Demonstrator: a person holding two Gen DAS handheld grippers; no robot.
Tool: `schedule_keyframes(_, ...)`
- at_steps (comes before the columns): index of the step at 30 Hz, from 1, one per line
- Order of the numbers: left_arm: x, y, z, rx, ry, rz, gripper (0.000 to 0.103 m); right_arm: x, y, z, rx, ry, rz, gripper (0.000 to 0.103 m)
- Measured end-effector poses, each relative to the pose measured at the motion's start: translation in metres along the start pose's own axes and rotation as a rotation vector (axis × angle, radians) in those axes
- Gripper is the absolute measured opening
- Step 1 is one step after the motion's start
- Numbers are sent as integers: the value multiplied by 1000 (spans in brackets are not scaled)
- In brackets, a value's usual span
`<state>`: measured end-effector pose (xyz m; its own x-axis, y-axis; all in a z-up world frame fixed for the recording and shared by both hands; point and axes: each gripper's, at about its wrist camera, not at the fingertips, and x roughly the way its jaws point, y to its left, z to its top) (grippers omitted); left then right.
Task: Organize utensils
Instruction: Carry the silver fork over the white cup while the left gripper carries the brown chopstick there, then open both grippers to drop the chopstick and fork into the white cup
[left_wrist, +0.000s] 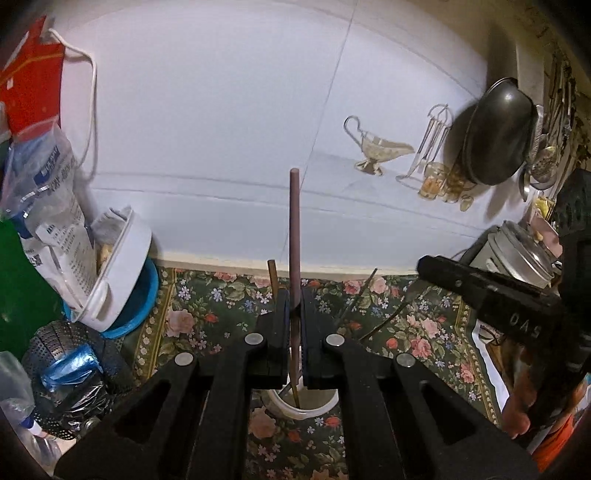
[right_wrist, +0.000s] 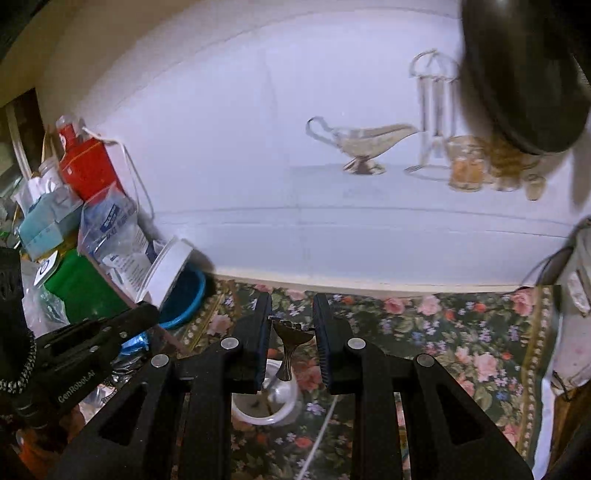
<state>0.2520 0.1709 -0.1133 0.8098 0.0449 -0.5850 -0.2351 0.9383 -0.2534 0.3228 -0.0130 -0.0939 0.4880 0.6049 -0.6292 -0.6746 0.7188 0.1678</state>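
My left gripper (left_wrist: 294, 314) is shut on a dark reddish chopstick (left_wrist: 294, 236) that stands upright, its top well above the fingers. Its lower end points into a white cup (left_wrist: 325, 404) on the floral cloth, partly hidden under the fingers. A thin golden stick (left_wrist: 272, 277) rises beside the left finger. In the right wrist view my right gripper (right_wrist: 291, 325) is shut on a metal utensil (right_wrist: 290, 345) by its flared handle end, over the same white cup (right_wrist: 245, 411). The utensil's lower part reaches into the cup. Each gripper shows in the other's view: right gripper (left_wrist: 480, 288), left gripper (right_wrist: 92, 339).
A tilted white tub (left_wrist: 122, 269) in a blue bowl, bags and a perforated steamer basket (left_wrist: 70, 354) crowd the left. A dark wok (left_wrist: 498, 133), gravy boat (left_wrist: 376, 147), wire rack and jars stand at the back right. A metal canister (left_wrist: 517, 251) sits at the right.
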Motion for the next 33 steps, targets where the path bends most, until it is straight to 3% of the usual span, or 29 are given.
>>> schedule_keyframes(13, 56, 12, -30, -21, 149, -13, 3, 65, 6, -32, -12, 217, 6, 21)
schedule_keyframes(20, 70, 17, -40, -32, 192, -2, 4, 90, 9, -45, -11, 312, 35, 21)
schedule_keyframes(33, 68, 23, -40, -55, 191, 54, 4, 97, 16, -47, -50, 322, 30, 24)
